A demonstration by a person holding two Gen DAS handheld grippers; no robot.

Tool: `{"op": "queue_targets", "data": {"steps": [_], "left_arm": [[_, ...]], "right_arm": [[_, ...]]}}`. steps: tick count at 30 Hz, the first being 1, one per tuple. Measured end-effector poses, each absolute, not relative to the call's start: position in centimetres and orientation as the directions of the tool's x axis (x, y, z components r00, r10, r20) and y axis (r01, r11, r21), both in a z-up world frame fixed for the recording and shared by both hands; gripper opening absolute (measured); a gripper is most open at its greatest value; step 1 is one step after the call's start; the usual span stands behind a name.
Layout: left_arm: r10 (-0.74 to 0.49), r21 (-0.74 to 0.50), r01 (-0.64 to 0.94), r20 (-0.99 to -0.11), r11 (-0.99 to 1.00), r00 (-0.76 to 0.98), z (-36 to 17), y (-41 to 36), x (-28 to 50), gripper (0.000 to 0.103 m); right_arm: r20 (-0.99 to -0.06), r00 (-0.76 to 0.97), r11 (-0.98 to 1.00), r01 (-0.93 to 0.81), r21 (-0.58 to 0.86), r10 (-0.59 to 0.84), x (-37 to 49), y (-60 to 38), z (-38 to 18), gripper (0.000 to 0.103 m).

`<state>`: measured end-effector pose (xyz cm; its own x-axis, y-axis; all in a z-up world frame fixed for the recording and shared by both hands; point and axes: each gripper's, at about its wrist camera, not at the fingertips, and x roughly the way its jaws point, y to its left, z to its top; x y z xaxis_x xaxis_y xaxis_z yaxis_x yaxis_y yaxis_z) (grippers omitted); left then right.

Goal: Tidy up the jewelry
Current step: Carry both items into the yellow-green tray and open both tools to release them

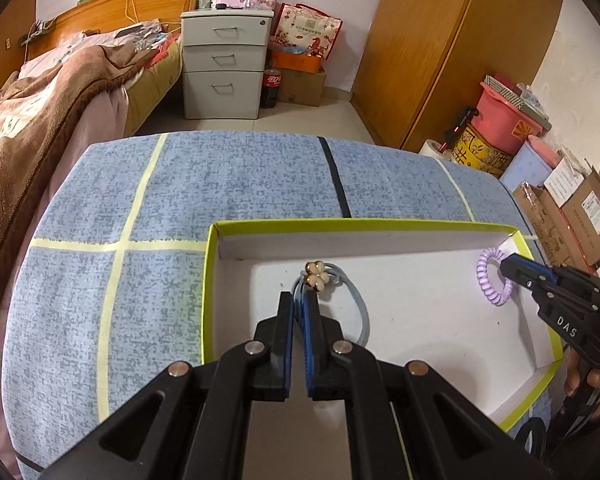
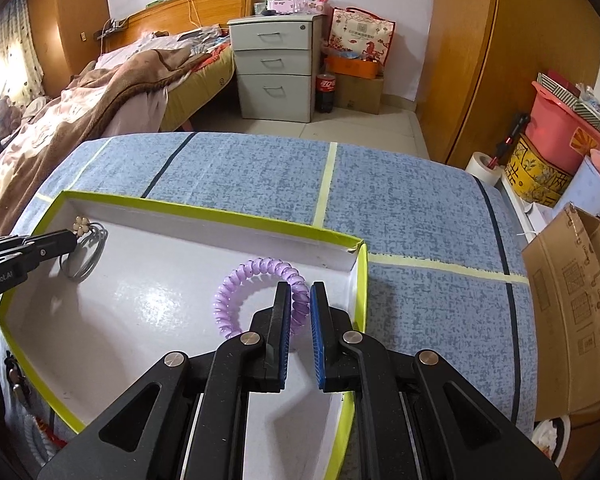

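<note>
My left gripper (image 1: 299, 300) is clamped on the grey-blue hair tie (image 1: 342, 306), the strands pinched between its blue pads. The tie's cream flower charm (image 1: 316, 276) sits just past my fingertips, pointing away from me toward the far wall of the box, and the loose loop trails back and to the right over the white floor, so its long axis runs from far-left to near-right. It lies in the left part of the green-rimmed box (image 1: 210, 280), which rests on the blue patterned cloth (image 1: 140, 200).

My right gripper (image 2: 299, 292) is shut on the purple spiral hair tie (image 2: 236, 284); the coil passes between the pads, and the ring opens out to the left, near the box's right wall (image 2: 360, 276), lying roughly flat.

Readable writing: "DAS" on the right gripper's body in the left view, "GenRobot.AI" on the left gripper in the right view. The red label on the cola bottle (image 2: 326, 90) by the bedside drawers (image 2: 274, 64) is too small to read.
</note>
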<state>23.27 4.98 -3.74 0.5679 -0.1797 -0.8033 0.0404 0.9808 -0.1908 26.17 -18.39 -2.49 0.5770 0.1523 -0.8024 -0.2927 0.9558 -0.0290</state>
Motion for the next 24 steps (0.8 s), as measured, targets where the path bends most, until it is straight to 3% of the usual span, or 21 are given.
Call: {"op": "queue_targets", "data": {"steps": [5,8,10,15,18,19,20,24], "left_arm": [[-0.183,-0.200,0.034,-0.801,0.979,0.571,-3.6,5.2,23.3,0.009],[-0.185,-0.201,0.035,-0.798,0.979,0.573,-3.5,5.2,23.3,0.020],[-0.196,-0.219,0.032,-0.790,0.975,0.580,-3.2,5.3,23.2,0.033],[-0.206,-0.226,0.039,-0.784,0.973,0.585,-2.6,5.2,22.5,0.040],[-0.215,-0.232,0.052,-0.765,0.971,0.606,-1.5,5.1,21.3,0.045],[-0.219,-0.235,0.055,-0.760,0.971,0.613,-1.1,5.0,20.9,0.046],[-0.226,-0.242,0.059,-0.752,0.968,0.619,-0.7,5.1,20.4,0.047],[-0.238,-0.255,0.070,-0.724,0.964,0.647,0.8,5.3,18.0,0.051]], "right_arm": [[-0.798,0.584,0.955,-0.295,-0.040,0.147,26.1,-18.1,-2.3,0.010],[-0.797,0.583,0.955,-0.295,-0.028,0.157,26.2,-18.2,-2.3,0.010],[-0.790,0.589,0.957,-0.291,-0.014,0.168,26.2,-18.3,-2.1,0.011],[-0.774,0.600,0.953,-0.302,0.013,0.201,25.6,-18.4,-1.2,0.014],[-0.759,0.611,0.948,-0.318,0.025,0.225,24.7,-18.4,-0.3,0.026],[-0.753,0.616,0.947,-0.319,0.031,0.232,24.3,-18.5,0.1,0.038],[-0.746,0.622,0.948,-0.317,0.038,0.238,23.9,-18.6,0.5,0.043],[-0.722,0.638,0.946,-0.316,0.069,0.266,21.8,-19.0,1.7,0.043]]}}
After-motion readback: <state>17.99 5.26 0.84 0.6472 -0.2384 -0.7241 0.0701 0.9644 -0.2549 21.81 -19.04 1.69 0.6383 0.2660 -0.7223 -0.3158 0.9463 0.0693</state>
